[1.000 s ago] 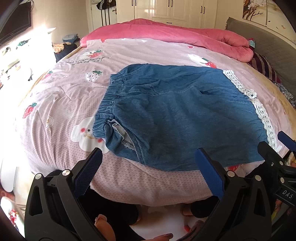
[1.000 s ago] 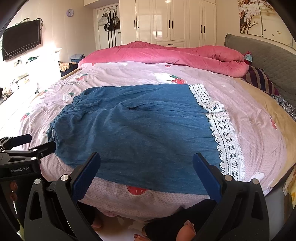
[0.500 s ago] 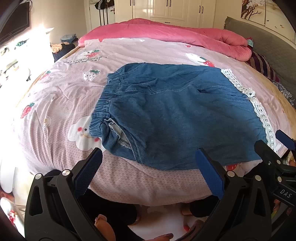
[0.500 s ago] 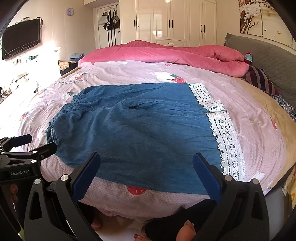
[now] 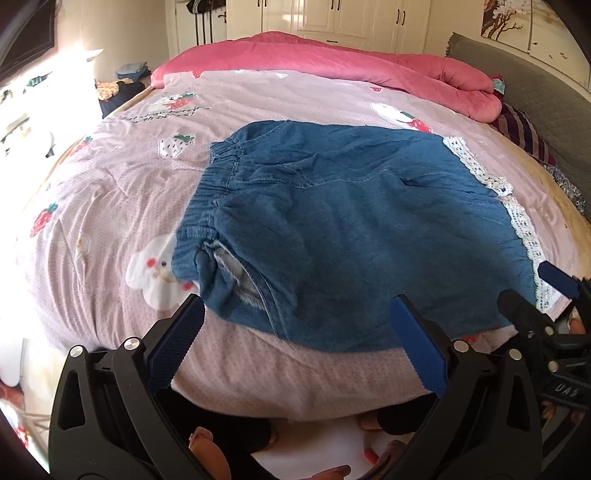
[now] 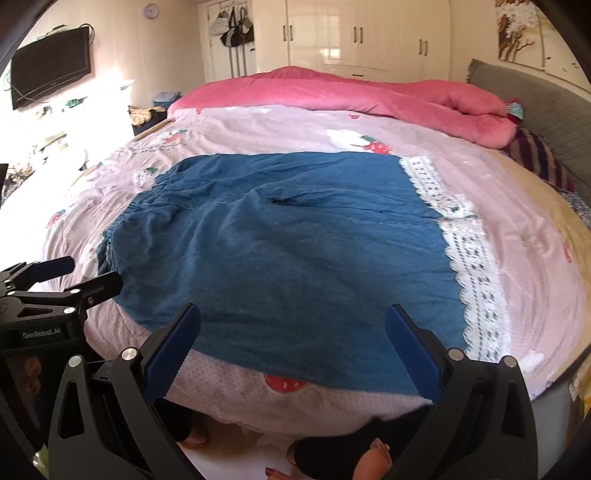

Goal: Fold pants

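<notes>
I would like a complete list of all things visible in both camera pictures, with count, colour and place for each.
blue denim pants with white lace hem: one, blue, spread flat on the bed, elastic waistband at left, lace at right
pink strawberry-print bedsheet: one, pale pink, covering the bed
pink quilt: one, bright pink, bunched along the far edge
striped pillow: one, dark stripes, far right
grey headboard: one, grey, right
white wardrobe: one, cream-white, back wall
black television: one, black, left wall
left gripper: one, black with blue pads, open, at the near edge of the bed
right gripper: one, same colours, open, at the near edge of the bed
</notes>
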The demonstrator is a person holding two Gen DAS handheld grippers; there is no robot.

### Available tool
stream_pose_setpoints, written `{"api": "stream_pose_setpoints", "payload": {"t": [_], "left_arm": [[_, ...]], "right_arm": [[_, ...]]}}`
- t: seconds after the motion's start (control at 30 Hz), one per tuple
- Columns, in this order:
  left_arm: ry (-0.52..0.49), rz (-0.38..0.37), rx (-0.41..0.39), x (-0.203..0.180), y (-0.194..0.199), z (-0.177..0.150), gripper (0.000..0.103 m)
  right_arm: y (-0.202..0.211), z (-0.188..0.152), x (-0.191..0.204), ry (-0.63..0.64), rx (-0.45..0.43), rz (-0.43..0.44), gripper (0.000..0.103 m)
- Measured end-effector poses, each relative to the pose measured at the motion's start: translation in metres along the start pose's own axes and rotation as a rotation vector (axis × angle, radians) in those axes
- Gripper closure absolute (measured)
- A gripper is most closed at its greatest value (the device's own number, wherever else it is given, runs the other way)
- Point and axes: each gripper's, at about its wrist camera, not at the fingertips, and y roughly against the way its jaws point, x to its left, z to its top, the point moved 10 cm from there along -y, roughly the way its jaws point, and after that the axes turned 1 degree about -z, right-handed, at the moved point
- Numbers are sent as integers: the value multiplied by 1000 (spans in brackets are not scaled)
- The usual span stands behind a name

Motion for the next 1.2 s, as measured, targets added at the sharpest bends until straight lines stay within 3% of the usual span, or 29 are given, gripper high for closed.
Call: {"api": "stream_pose_setpoints", "payload": {"t": [0.2, 0.4, 0.53, 0.6, 0.77, 0.83, 0.87, 0.9, 0.97, 1.07, 1.2], "left_arm": [[0, -1, 34, 36, -36, 39, 9], [3, 63, 53, 90, -94, 104, 9], [-10, 66, 70, 106, -132, 135, 9], [-2, 39, 88, 108, -149, 144, 25], [-70, -1, 100, 94, -173, 162, 50], [-85, 3, 94, 92, -180, 169, 53], [-83, 3, 101, 93, -185, 170, 63], [-70, -14, 111, 93, -189, 170, 81], [-6, -102, 134, 94, -197, 167, 86], [-73, -105, 90, 89, -192, 166, 97], [-88, -107, 30, 87, -178, 170, 99]], "right_arm": [[-43, 35, 8, 55, 90, 131, 4], [-85, 81, 6, 130, 92, 163, 4], [-123, 119, 11, 203, 92, 179, 4], [-144, 134, 11, 242, 105, 164, 4], [-178, 160, 8, 276, 135, 173, 4], [-189, 170, 10, 302, 136, 173, 4], [-196, 175, 11, 325, 142, 174, 4], [-199, 178, 13, 336, 146, 172, 4], [-213, 184, 17, 384, 167, 184, 4], [-226, 187, 27, 418, 197, 201, 4], [-248, 196, 46, 494, 218, 207, 4]]}}
